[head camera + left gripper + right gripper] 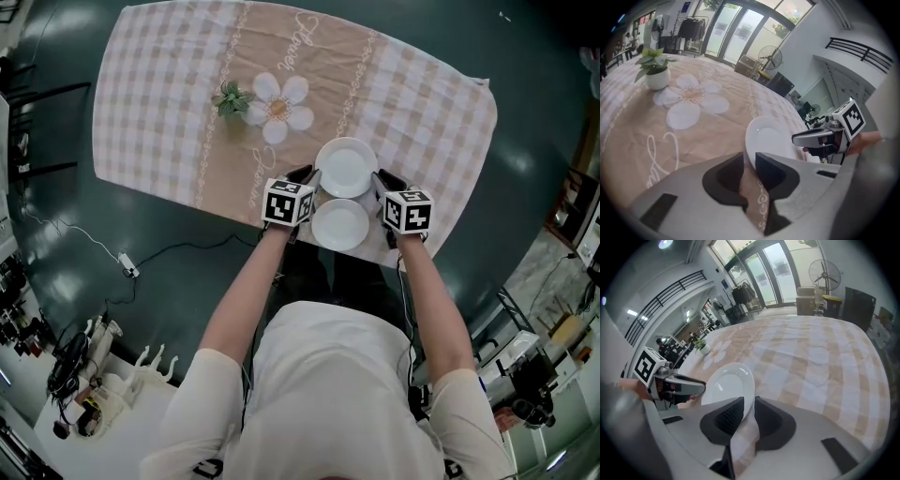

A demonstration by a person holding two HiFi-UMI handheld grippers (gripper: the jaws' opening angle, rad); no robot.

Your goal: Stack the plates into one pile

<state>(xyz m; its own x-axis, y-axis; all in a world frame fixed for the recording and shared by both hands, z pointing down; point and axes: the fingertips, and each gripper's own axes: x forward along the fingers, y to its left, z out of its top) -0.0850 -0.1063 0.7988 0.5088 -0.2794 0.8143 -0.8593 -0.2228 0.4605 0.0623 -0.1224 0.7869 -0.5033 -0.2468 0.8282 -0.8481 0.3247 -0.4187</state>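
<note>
White and round, the far plate [345, 167] sits straight ahead of both grippers, which flank it. Whether it rests on the checked cloth [159, 103] or is just above it, I cannot tell. The left gripper [749, 160] has the plate's left rim in the gap between its jaws. The rim lies against the right-hand jaw and a thin strip of cloth shows beside the other, so the pads stand slightly apart and do not pinch. The right gripper [749, 404] has the opposite rim filling its narrow gap, and its jaws are clamped on it. The near plate [340, 225], also white, lies behind the jaw tips between the two marker cubes, just beside the far plate. Ahead of the left gripper, well past the plates, are a printed flower [279, 108] and a small potted plant [231, 98].
</note>
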